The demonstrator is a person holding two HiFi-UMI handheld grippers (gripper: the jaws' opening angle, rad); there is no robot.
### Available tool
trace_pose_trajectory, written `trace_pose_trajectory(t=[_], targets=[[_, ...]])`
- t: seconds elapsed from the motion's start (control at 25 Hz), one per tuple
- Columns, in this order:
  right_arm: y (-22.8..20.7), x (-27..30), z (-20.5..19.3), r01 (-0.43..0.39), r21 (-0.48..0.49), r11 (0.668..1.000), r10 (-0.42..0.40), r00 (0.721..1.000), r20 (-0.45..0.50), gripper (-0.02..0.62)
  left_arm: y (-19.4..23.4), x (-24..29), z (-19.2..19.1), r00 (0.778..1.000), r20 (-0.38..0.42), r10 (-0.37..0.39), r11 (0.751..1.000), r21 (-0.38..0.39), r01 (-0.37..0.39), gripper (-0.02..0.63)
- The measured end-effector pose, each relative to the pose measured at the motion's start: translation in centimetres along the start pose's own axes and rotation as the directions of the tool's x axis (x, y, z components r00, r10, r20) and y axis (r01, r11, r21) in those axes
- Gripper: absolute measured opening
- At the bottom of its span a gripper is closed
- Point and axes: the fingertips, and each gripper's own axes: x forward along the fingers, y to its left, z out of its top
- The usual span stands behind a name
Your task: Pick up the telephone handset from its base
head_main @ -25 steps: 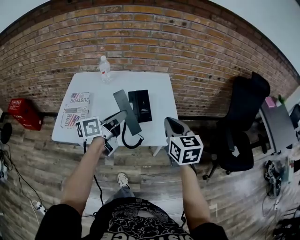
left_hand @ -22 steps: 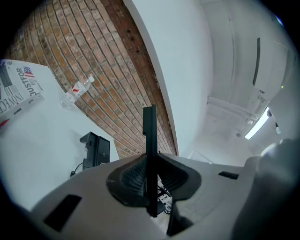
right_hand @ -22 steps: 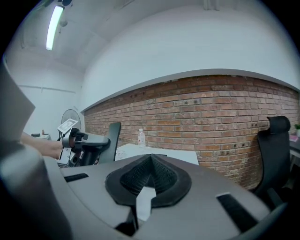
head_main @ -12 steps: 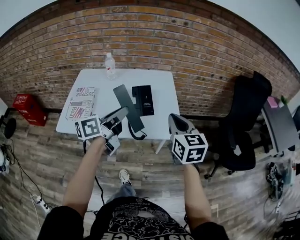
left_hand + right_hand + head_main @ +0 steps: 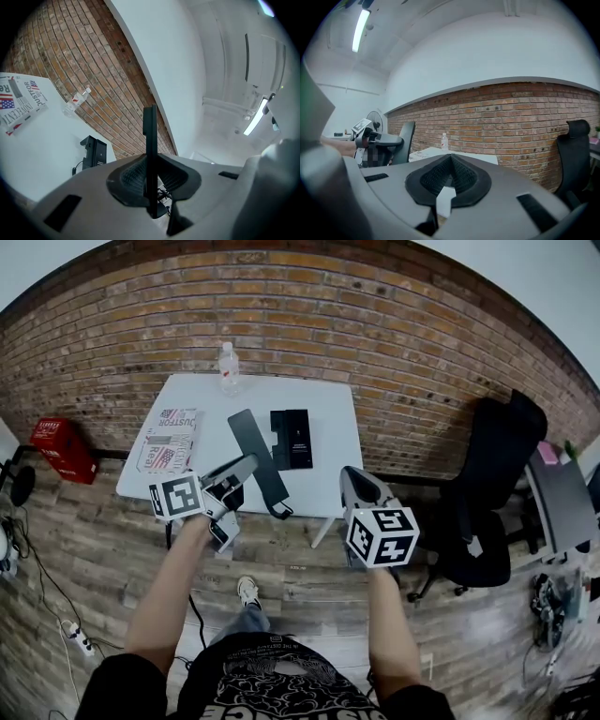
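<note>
Office, swivel chair [image 5: 492, 488], white desk [image 5: 330, 460]

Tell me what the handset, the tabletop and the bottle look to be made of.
Handset: looks like matte black plastic; the surface is flat and dull with no glare.
Tabletop: smooth white, probably laminate or painted board; only an even, faint sheen shows.
Bottle: likely clear plastic; the body is see-through, but too small to be sure.
</note>
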Motion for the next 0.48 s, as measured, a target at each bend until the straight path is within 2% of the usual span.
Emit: trace_pose_trajectory(t=[0.48], targets=[[-0.02,0.38,-0.1,-0.008,0.005,1.0,0.008,1.0,-0.003,0.0,0.33,0.07,-0.12,1.0,-0.006,-0.008,1.0,-0.027,0.008,0.074]])
